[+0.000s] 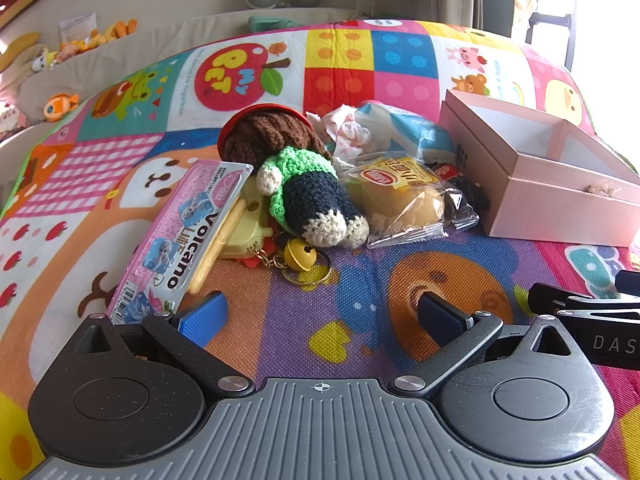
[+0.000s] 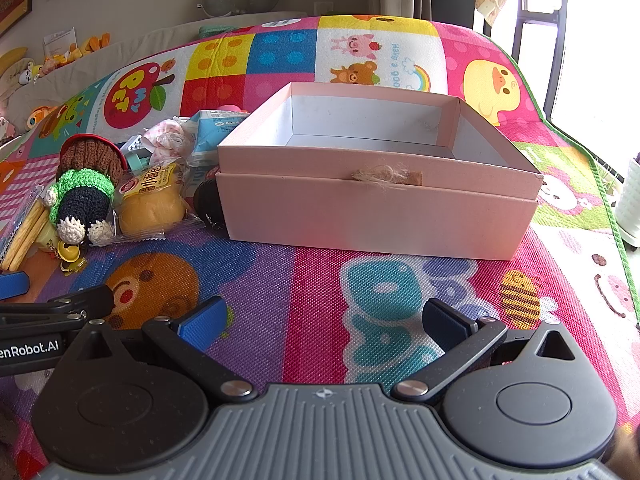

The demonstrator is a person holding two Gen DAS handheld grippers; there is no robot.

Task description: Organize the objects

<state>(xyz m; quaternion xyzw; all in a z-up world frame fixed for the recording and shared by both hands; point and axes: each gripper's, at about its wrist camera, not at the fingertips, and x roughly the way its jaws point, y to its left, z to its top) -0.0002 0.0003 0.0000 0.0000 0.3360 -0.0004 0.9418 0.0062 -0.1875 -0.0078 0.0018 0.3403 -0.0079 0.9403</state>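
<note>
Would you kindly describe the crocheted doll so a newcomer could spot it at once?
Start at the open pink box on the colourful play mat. Left of it lies a pile of snacks and trinkets; the crocheted doll rests there beside the wrapped bun. It alone is yarn: brown hair, green top, dark legs.

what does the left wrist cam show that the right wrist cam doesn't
Only the left wrist view shows the Volcano pack's printed front and the keyring under the bell.

Only the right wrist view shows the whole inside of the pink box, with nothing in it, and a white pot past the mat's edge.

Both show the crochet doll, the wrapped bun, and an open, unloaded gripper: left, right.
</note>
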